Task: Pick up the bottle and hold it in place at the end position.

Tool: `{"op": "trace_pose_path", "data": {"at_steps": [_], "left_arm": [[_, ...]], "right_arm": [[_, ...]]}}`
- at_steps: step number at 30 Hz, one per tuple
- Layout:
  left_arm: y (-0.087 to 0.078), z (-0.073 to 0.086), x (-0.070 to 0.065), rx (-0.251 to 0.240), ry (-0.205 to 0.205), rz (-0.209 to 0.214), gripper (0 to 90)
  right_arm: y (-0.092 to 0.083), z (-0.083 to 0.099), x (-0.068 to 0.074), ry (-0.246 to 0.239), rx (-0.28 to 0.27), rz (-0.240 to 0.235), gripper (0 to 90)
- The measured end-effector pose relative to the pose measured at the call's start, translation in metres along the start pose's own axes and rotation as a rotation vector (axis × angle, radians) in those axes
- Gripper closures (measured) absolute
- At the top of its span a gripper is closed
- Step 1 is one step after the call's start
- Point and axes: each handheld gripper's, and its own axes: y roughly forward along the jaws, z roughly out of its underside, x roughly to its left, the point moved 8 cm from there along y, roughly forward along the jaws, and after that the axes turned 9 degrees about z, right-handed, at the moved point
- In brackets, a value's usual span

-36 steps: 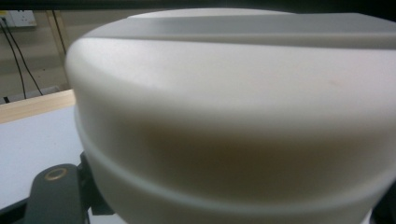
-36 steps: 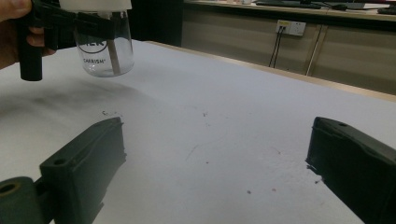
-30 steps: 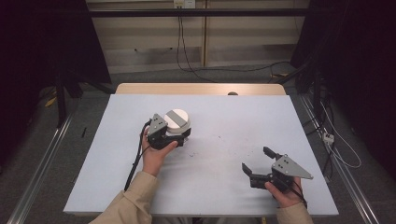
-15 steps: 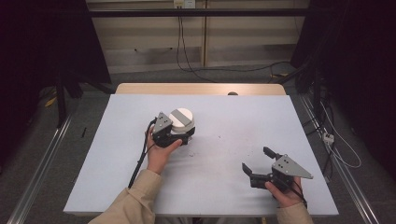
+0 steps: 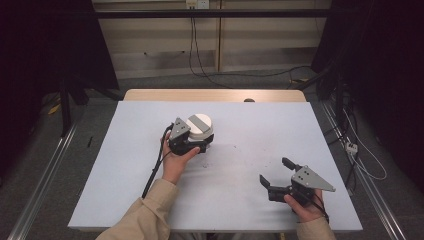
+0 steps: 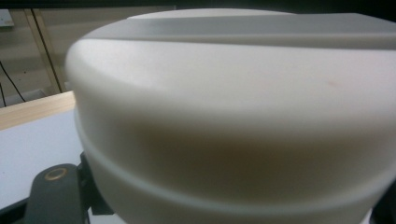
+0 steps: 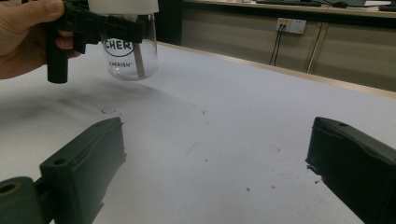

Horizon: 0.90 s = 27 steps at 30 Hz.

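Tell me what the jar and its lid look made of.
Jar: clear glass or hard plastic, glossy; the table shows through it and the print sits on its wall. Lid: off-white plastic, matte and smooth, with a moulded ridge. Left gripper holds it.

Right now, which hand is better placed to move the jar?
Left. Its tongs are shut on the jar just under its white lid. The right tongs sit open, far off.
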Motion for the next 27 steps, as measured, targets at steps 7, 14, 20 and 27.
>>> {"op": "trace_pose_path", "data": {"at_steps": [7, 14, 20, 27], "left_arm": [[0.006, 0.000, -0.001, 0.005, 0.001, 0.005, 18.4], [0.013, 0.002, -0.004, 0.013, 0.004, 0.016, 18.4], [0.019, 0.004, -0.006, 0.022, 0.007, 0.021, 18.4], [0.023, 0.005, -0.008, 0.026, 0.009, 0.030, 18.4]], "right_arm": [[0.000, 0.001, -0.001, 0.003, 0.001, 0.001, 3.8], [0.000, 0.001, -0.002, 0.005, -0.001, 0.005, 3.8], [0.000, 0.001, -0.002, 0.011, 0.001, 0.004, 3.8], [-0.001, 0.002, -0.002, 0.013, 0.003, 0.005, 3.8]]}}
